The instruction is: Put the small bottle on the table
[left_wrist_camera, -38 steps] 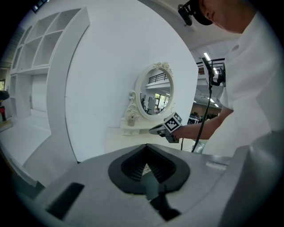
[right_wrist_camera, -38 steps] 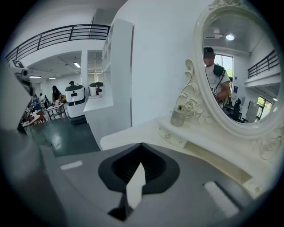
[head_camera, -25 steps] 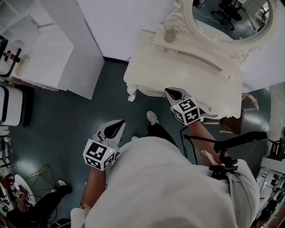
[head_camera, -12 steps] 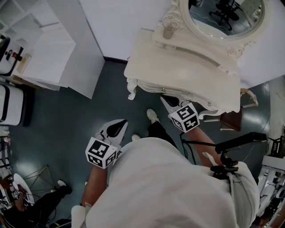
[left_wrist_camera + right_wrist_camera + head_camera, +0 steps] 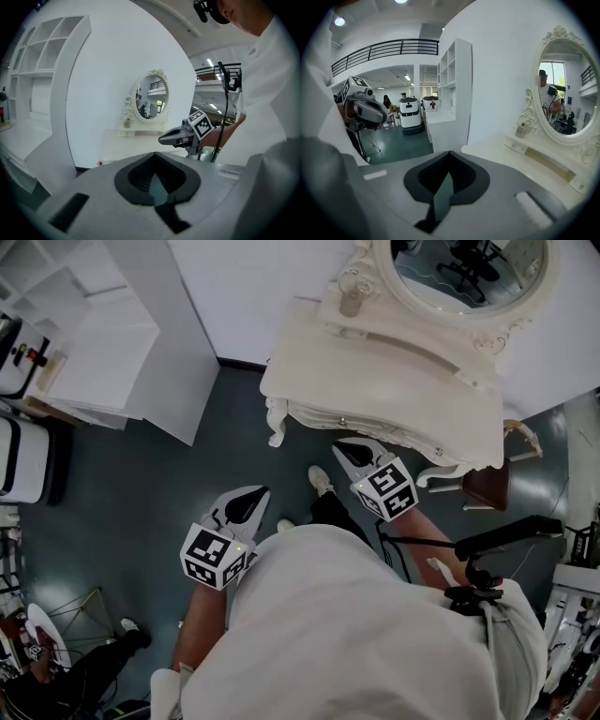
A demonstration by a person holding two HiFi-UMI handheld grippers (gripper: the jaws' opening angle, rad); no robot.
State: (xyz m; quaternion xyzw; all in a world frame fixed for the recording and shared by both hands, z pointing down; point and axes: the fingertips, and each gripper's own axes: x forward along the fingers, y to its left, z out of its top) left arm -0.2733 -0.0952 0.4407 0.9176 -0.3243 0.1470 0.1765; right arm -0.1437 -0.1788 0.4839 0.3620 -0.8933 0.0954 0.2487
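Observation:
The small bottle stands on the raised shelf at the foot of the oval mirror, at the back left of the white dressing table. It also shows in the left gripper view and the right gripper view. My right gripper hangs just in front of the table's front edge, shut and empty, far short of the bottle. My left gripper is lower left over the dark floor, also shut with nothing in it. Each gripper sees the other: the right gripper, the left gripper.
A white shelving unit stands to the left of the table. A brown chair sits at the table's right end. A black rig hangs off my right side. A person sits on the floor at lower left.
My right gripper has drawn back from over the table's front edge to just in front of it. The left gripper has barely moved.

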